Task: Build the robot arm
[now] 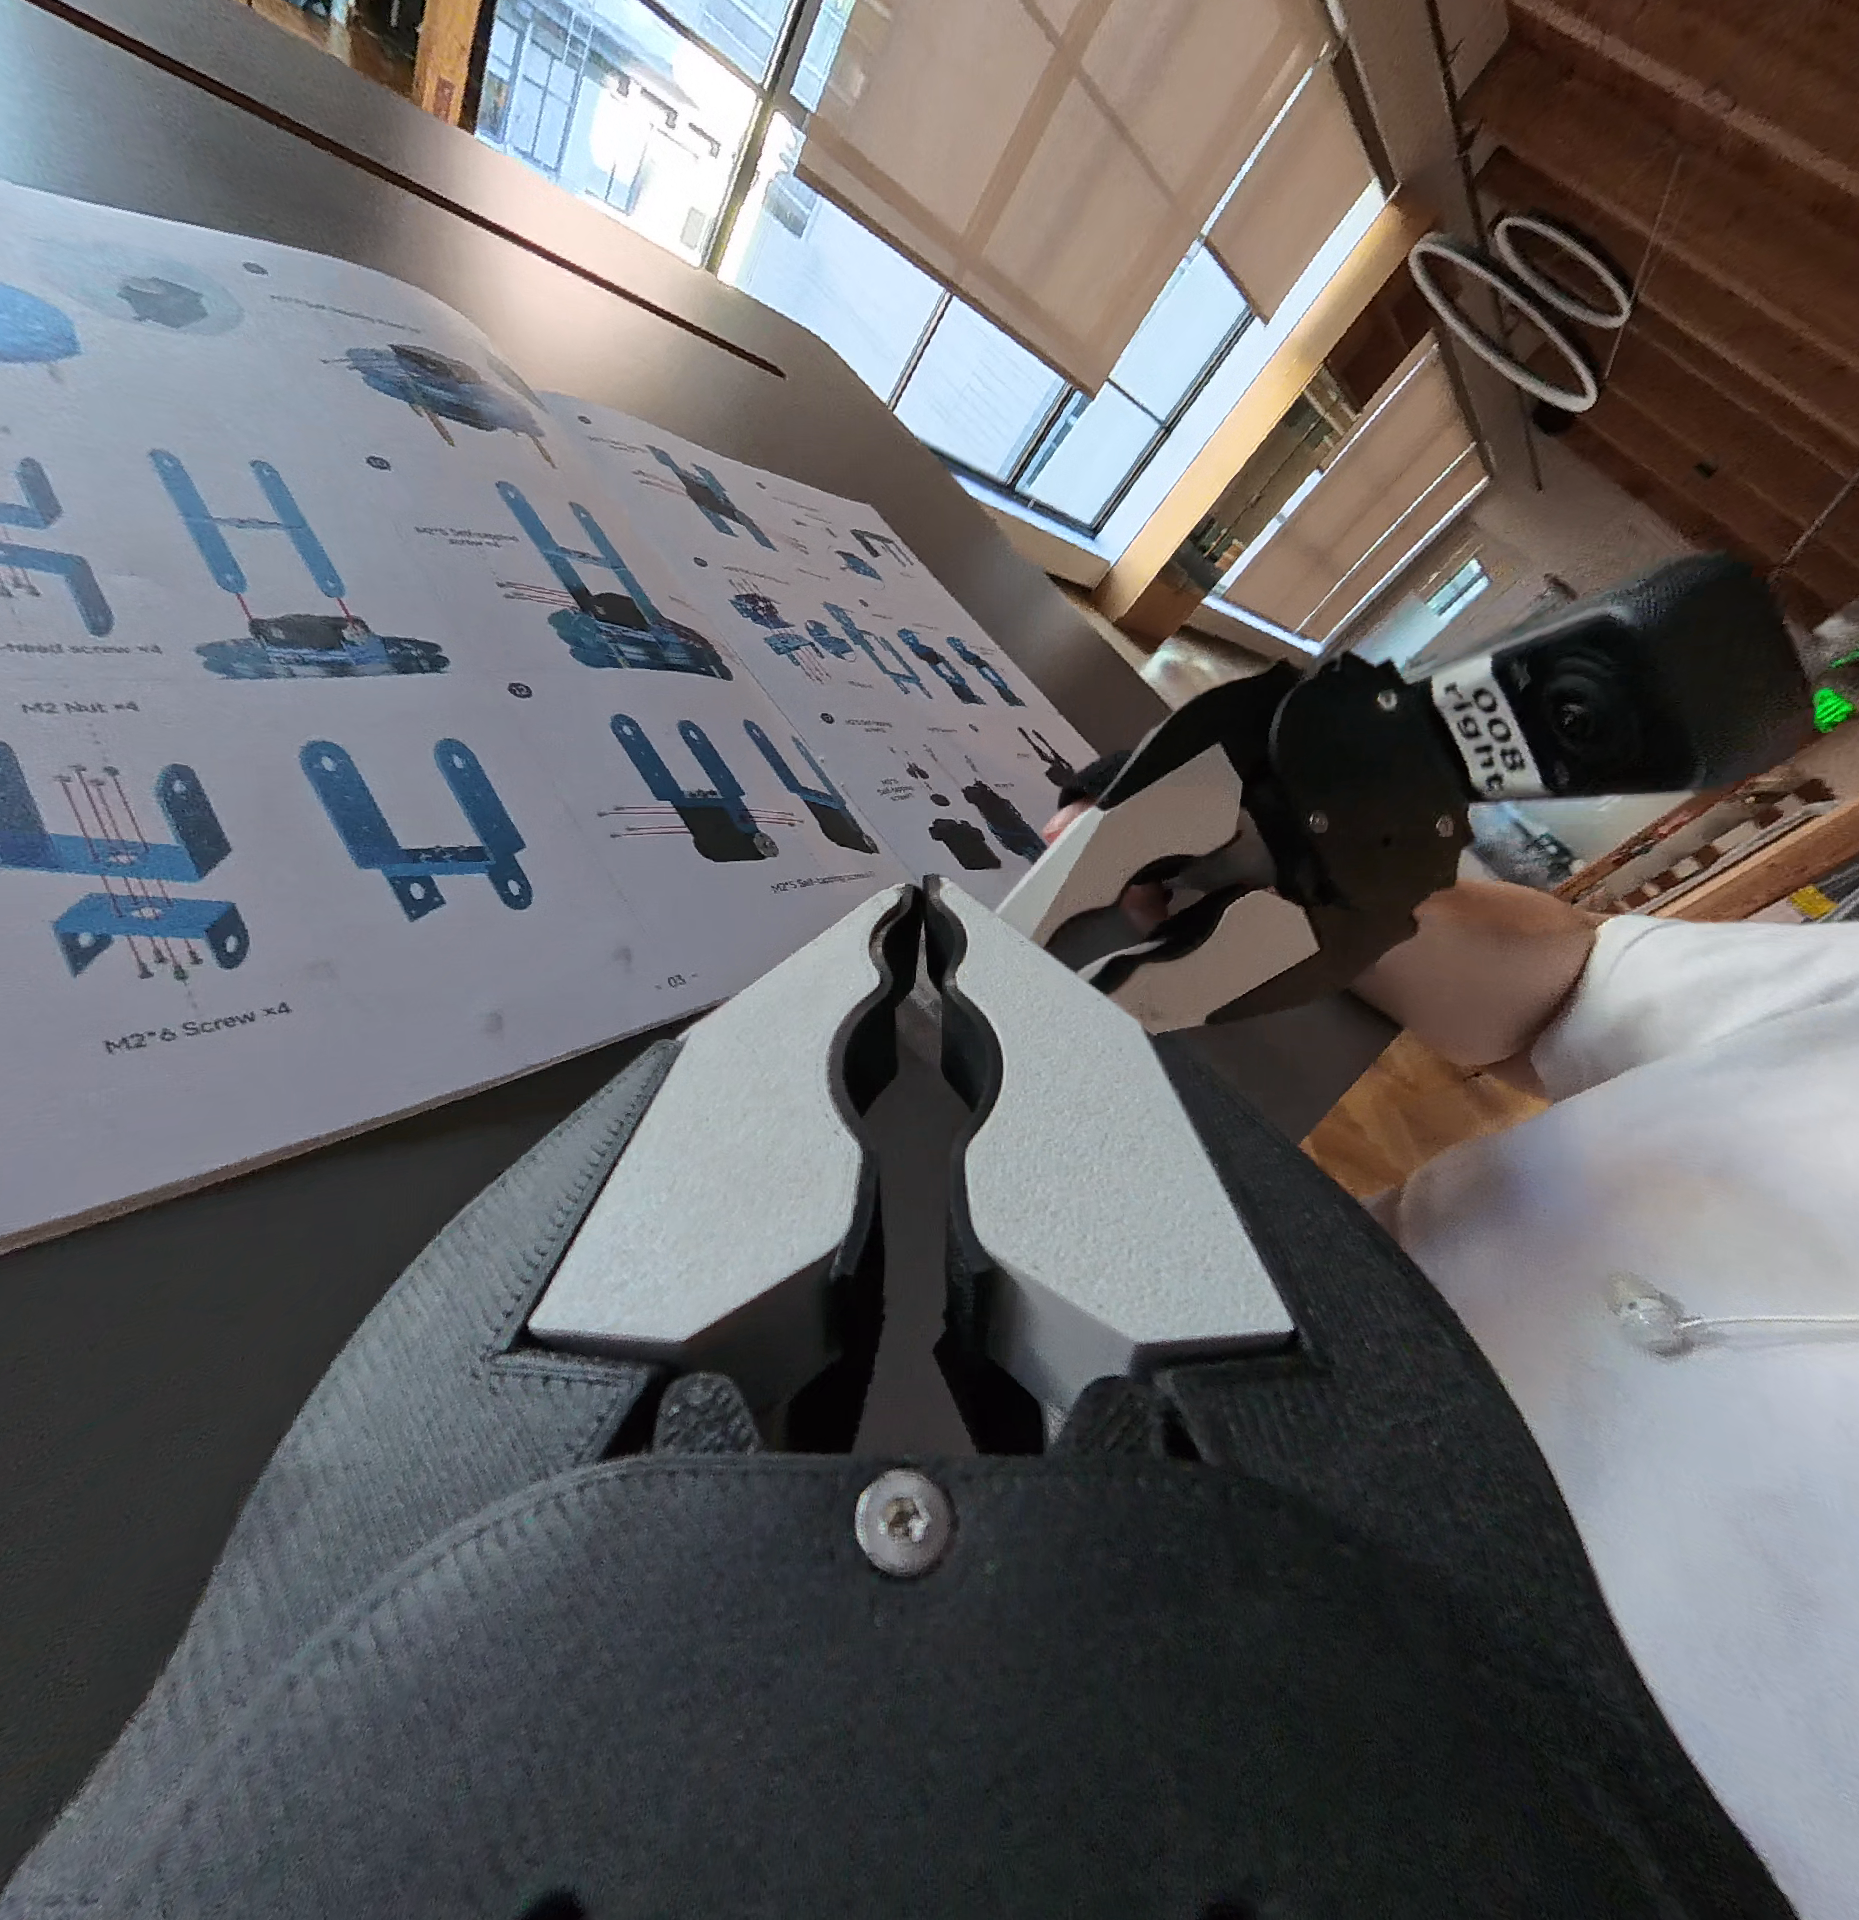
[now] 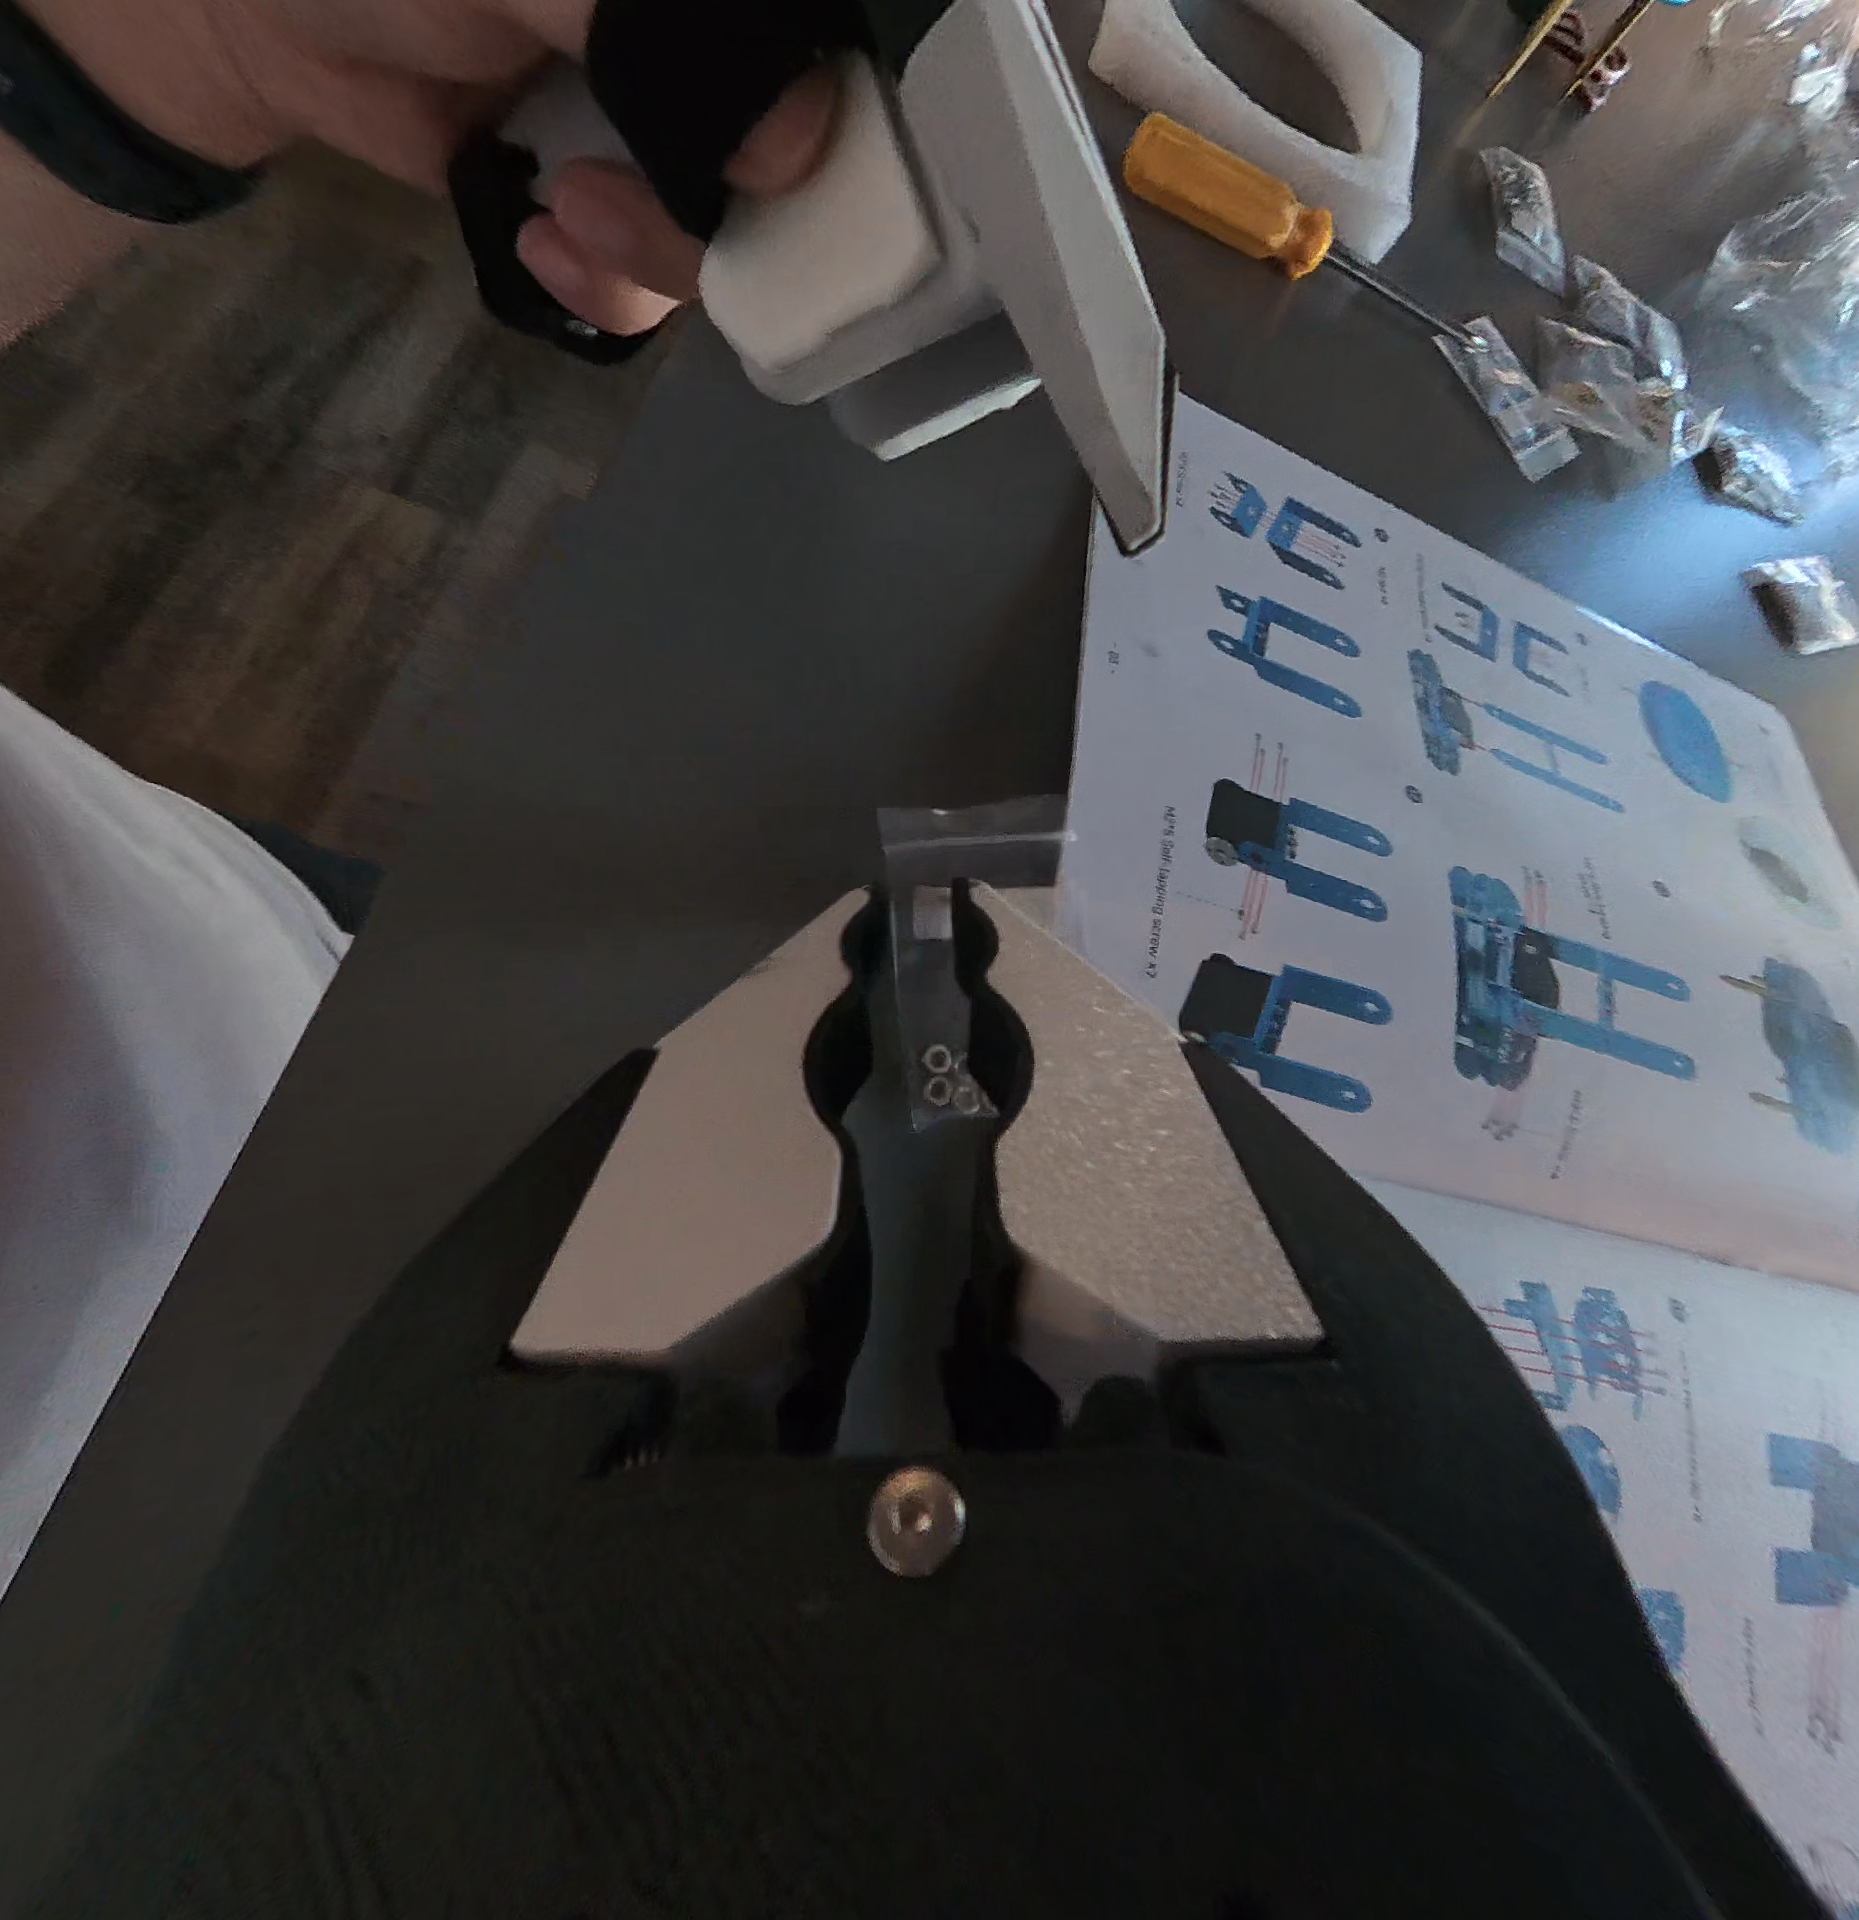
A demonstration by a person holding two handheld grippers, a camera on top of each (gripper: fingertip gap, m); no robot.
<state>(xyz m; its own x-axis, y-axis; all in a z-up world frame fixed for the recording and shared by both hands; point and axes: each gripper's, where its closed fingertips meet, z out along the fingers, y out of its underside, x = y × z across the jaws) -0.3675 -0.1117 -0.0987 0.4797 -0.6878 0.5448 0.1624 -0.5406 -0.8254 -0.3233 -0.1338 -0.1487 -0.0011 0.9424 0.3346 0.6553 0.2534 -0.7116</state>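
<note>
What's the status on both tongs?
Left tongs shut, empty, over manual. Right tongs shut on clear bag of nuts. Screwdriver beyond.

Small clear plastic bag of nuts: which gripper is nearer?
Right. The right gripper is shut on the small clear plastic bag of nuts; the left gripper hangs apart, beyond it.

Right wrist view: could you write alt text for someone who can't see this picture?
The right hand-held gripper pinches a small clear plastic bag of tiny metal nuts above a dark table. An open instruction booklet with blue drawings lies to its right, with a yellow-handled screwdriver and more small bags beyond. A person's hand holds the left hand-held gripper at top.
</note>
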